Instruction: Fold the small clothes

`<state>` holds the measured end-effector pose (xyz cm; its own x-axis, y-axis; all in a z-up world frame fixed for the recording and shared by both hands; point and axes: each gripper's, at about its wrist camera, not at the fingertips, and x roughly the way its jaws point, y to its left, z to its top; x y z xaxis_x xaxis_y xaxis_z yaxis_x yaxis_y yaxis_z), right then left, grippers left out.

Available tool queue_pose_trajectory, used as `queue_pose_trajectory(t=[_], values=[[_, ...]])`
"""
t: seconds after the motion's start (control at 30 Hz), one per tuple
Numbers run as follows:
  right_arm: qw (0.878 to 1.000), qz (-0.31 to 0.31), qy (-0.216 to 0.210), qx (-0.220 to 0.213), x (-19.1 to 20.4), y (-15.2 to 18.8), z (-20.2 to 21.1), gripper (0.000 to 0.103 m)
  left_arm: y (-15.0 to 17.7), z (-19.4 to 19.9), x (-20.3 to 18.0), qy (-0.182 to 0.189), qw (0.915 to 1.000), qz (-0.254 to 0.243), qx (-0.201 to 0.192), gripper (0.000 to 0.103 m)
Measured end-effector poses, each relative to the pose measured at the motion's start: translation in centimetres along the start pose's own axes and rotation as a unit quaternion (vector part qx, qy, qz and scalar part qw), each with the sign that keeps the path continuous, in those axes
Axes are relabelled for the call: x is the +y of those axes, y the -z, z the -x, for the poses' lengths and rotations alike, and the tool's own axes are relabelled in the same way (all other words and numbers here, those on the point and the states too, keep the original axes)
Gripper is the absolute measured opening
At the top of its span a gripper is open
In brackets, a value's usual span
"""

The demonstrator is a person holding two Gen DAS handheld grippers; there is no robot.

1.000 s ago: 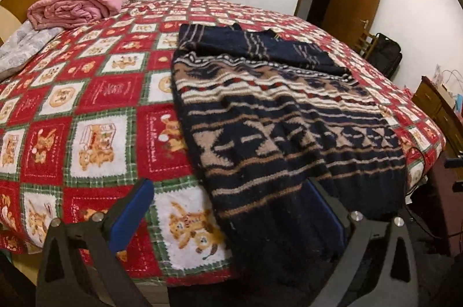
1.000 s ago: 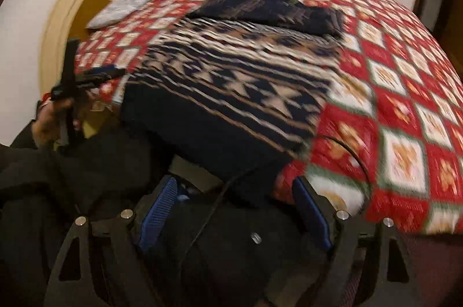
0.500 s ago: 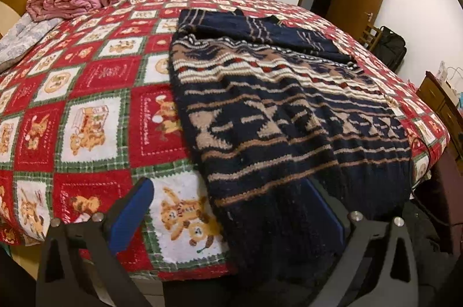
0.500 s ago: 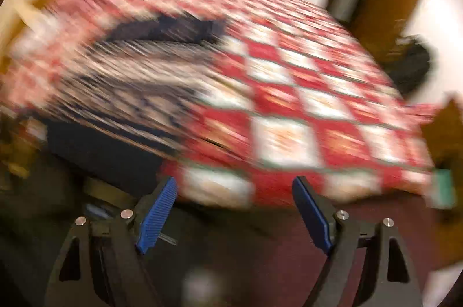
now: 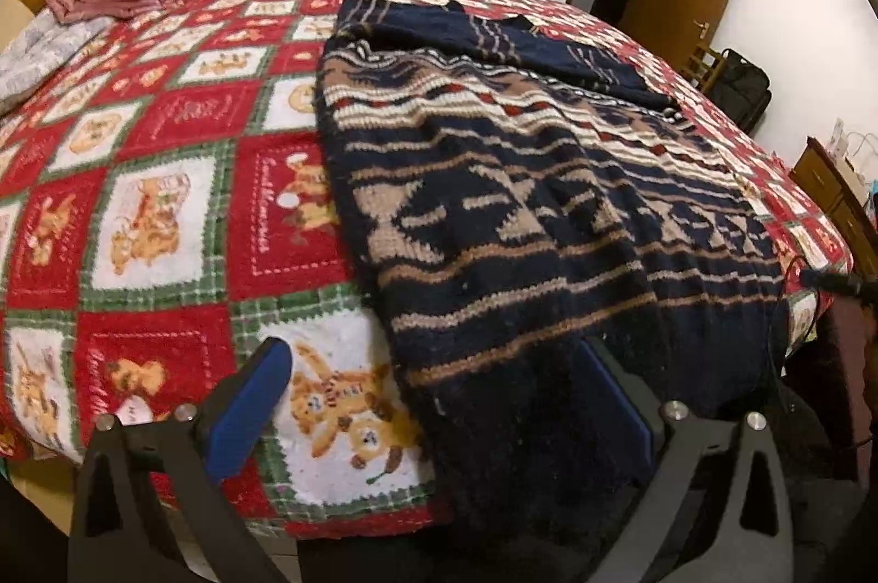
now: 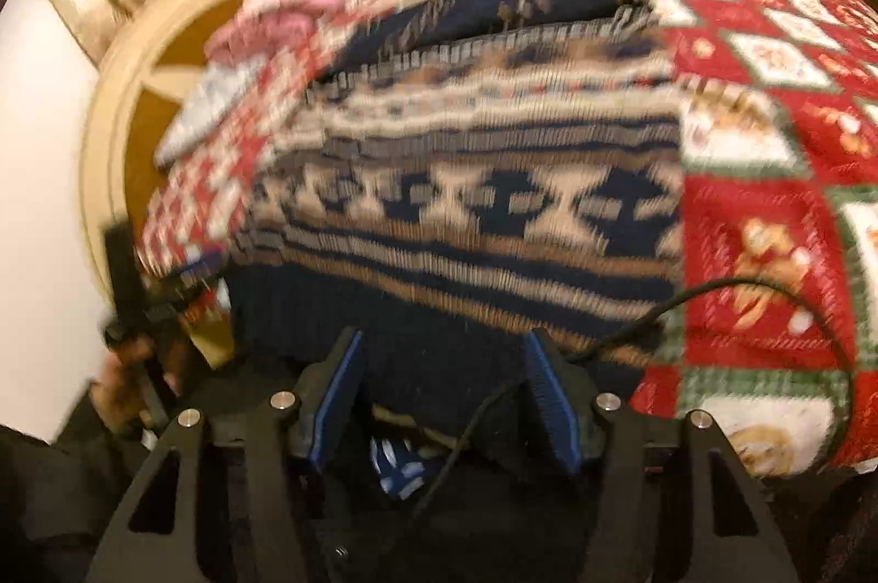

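I find the sweater mostly spread flat on the bed, hem overhanging at 6 o'clock, folding barely begun; left claw spread, right claw closing around the hem, not yet pinching.

Warm, even indoor light is cast over the bed, with no harsh shadows or glare. The left wrist view is rendered sharp; the right wrist view is smeared by motion blur. Edges are bowed and vignetted by fisheye distortion.
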<state>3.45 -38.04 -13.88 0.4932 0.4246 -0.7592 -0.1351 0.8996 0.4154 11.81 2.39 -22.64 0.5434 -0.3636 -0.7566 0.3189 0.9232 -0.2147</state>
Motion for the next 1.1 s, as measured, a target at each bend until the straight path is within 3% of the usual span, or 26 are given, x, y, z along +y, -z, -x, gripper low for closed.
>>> queue_pose_trajectory(t=[0.07,0.13,0.2,0.3,0.4,0.53,0.63,0.73,0.83,0.97,1.03,1.07,1.1], values=[[0.998,0.039,0.037,-0.022,0.4,-1.3,-0.1,0.061,0.0,-0.4,-0.2,0.004,1.0000,0.001,0.005,0.103],[0.991,0.073,0.115,-0.008,0.8,-2.5,-1.4,0.061,-0.1,-0.1,-0.6,0.004,0.9999,-0.010,-0.001,0.103],[0.983,0.087,0.162,0.009,-0.1,-3.2,-2.3,0.061,-0.2,0.2,-0.8,0.007,0.9998,-0.015,-0.008,0.103],[0.988,0.035,0.134,0.069,-2.5,-2.6,-2.5,0.061,-0.3,0.0,-0.4,0.018,0.9998,-0.006,-0.003,0.103],[0.986,0.007,0.098,0.136,-4.3,0.5,-2.6,0.061,-0.1,-0.3,0.0,0.041,0.9991,0.010,0.003,0.103],[0.985,-0.019,0.061,0.163,-5.2,3.2,-2.0,0.061,-0.2,-0.5,-0.3,0.049,0.9988,0.002,0.009,0.103],[0.989,-0.039,0.031,0.139,-5.6,3.3,-1.9,0.061,-0.2,-0.5,-0.8,0.059,0.9982,0.000,0.011,0.101],[0.992,-0.061,0.004,0.109,-6.4,3.0,-1.9,0.060,-0.2,-0.5,-1.7,0.077,0.9967,-0.015,0.021,0.092],[0.994,-0.049,0.015,0.101,-6.4,3.2,-2.3,0.050,0.0,-0.7,-2.3,0.069,0.9966,-0.035,0.026,0.091],[0.994,-0.055,0.019,0.089,-7.1,3.5,-1.7,0.033,-0.2,-0.8,-1.7,0.089,0.9955,-0.018,0.028,0.090],[0.995,-0.058,0.018,0.085,-7.5,3.6,-1.7,0.033,-0.4,-0.8,-1.3,0.100,0.9945,-0.006,0.030,0.082],[0.995,-0.052,0.021,0.085,-7.4,3.6,-1.7,0.033,-0.4,-0.7,-1.1,0.106,0.9939,0.000,0.029,0.066],[0.995,-0.050,0.021,0.084,-7.1,3.5,-2.0,0.033,-0.6,-0.7,-1.0,0.116,0.9927,0.004,0.032,0.039]])
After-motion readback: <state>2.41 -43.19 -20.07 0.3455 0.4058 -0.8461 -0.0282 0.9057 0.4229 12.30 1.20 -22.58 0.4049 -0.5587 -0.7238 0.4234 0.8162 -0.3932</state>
